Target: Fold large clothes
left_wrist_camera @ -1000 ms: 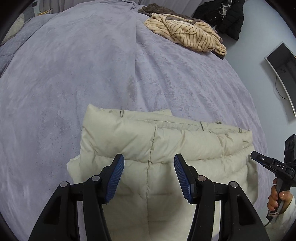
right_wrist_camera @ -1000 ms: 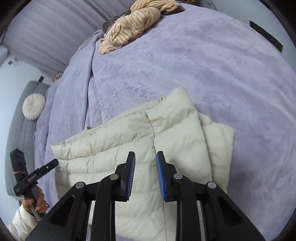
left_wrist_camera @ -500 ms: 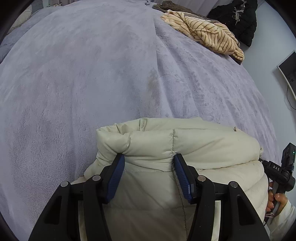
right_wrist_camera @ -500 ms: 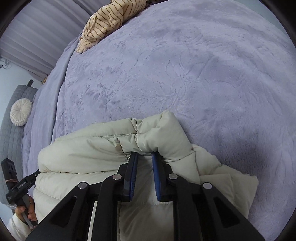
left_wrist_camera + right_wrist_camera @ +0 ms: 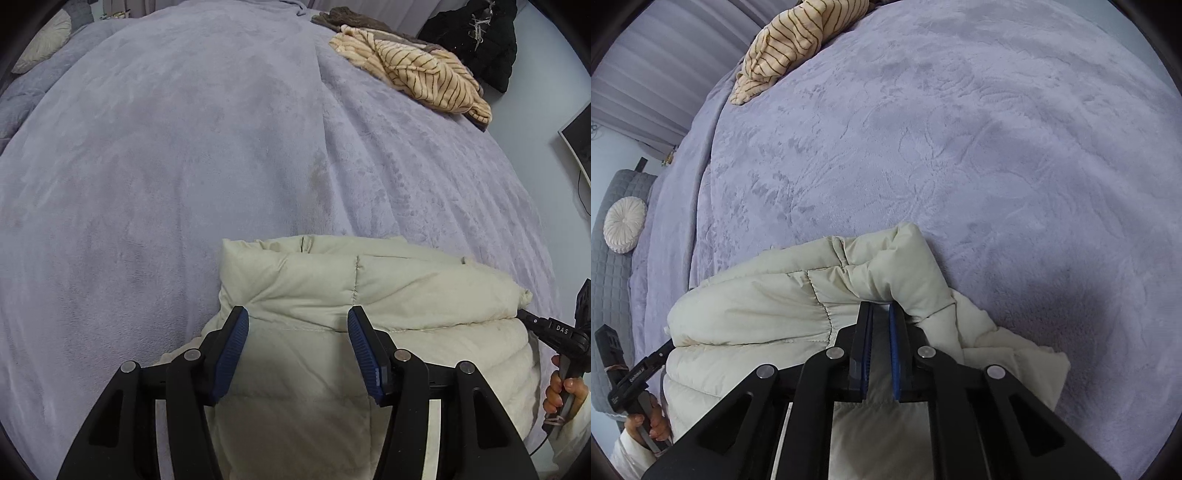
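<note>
Cream puffer jacket (image 5: 768,295), right gripper (image 5: 881,314) jaws closing

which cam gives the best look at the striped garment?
Left wrist. The striped garment lies whole at the bed's far corner, on a brown piece, beside a black jacket. The right wrist view shows it too, but cut off by the frame's top edge.

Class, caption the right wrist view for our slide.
Right tool closing onto the folded cream puffer jacket on a lilac bedspread.

right hand-held gripper (image 5: 881,314) closing on cream jacket (image 5: 768,302).
</note>
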Demonstrator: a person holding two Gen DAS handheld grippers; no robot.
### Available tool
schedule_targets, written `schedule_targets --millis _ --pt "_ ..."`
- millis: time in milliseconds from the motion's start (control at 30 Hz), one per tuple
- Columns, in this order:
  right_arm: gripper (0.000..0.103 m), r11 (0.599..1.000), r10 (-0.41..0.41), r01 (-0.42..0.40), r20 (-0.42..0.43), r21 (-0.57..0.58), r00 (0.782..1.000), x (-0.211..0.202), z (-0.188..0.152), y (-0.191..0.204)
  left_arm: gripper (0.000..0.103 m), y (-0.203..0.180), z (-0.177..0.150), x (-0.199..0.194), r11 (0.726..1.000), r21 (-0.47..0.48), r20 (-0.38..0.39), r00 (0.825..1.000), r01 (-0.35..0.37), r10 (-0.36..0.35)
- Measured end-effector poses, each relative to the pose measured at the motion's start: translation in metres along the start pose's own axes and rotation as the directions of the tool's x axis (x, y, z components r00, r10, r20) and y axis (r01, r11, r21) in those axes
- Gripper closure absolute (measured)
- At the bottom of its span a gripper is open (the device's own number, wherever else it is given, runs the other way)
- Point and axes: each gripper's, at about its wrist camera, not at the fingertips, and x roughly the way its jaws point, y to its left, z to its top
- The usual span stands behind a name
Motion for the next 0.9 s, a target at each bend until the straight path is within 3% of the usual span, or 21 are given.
schedule_targets --millis 67,200,333,533,600,633,667,733,767,833,867,900 --pt "0.090 0.999 -0.024 0.025 0.013 -0.032 1.000 -0.018 -0.003 0.011 0.045 -0.004 -0.001 -0.020 1.000 0.022 0.025 1.000 0.001 -0.002" --pt "0.090 0.996 0.009 -0.007 0.021 -0.092 1.000 -0.048 -0.020 0.037 0.045 -0.004 -0.011 -0.046 0.999 0.033 0.033 0.999 -0.022 0.020" --pt "0.090 0.994 0.052 -0.053 -0.013 -0.099 0.999 -0.061 -0.047 0.059 0.045 0.022 -0.027 -0.055 0.998 -0.067 -0.031 1.000 -0.006 0.004" --pt "0.090 0.992 0.104 -0.110 -0.079 -0.069 0.991 -0.060 -0.087 0.082 0.045 0.046 -0.053 -0.063 0.993 -0.115 -0.096 0.995 -0.001 -0.010" --pt "0.090 0.990 0.112 -0.119 -0.093 -0.073 0.989 -0.057 -0.096 0.091 0.032 0.049 -0.060 -0.066 0.993 -0.121 -0.105 0.994 -0.013 0.000" --pt "0.090 0.990 0.115 -0.123 -0.096 -0.075 0.989 -0.056 -0.099 0.096 0.009 0.049 -0.063 -0.068 0.992 -0.121 -0.098 0.995 -0.027 0.015" --pt "0.090 0.989 0.119 -0.126 -0.100 -0.075 0.988 -0.056 -0.102 0.101 0.000 0.050 -0.065 -0.070 0.992 -0.118 -0.088 0.996 -0.041 0.030" --pt "0.090 0.989 0.122 -0.131 -0.109 -0.074 0.987 -0.055 -0.104 0.109 0.000 0.051 -0.069 -0.072 0.992 -0.116 -0.087 0.996 -0.047 0.037" --pt "0.085 0.989 0.121 -0.130 -0.112 -0.075 0.986 -0.055 -0.105 0.113 0.000 0.054 -0.070 -0.070 0.991 -0.123 -0.095 0.995 -0.043 0.032" --pt "0.057 0.989 0.113 -0.123 -0.116 -0.079 0.987 -0.055 -0.107 0.118 0.000 0.057 -0.072 -0.064 0.990 -0.131 -0.124 0.992 -0.049 0.032" --pt "0.034 0.990 0.105 -0.115 -0.114 -0.082 0.988 -0.055 -0.108 0.121 0.000 0.058 -0.073 -0.061 0.990 -0.128 -0.136 0.990 -0.056 0.039" --pt "0.030 0.991 0.096 -0.106 -0.107 -0.085 0.990 -0.056 -0.109 0.123 0.000 0.058 -0.074 -0.060 0.990 -0.125 -0.140 0.989 -0.058 0.040"
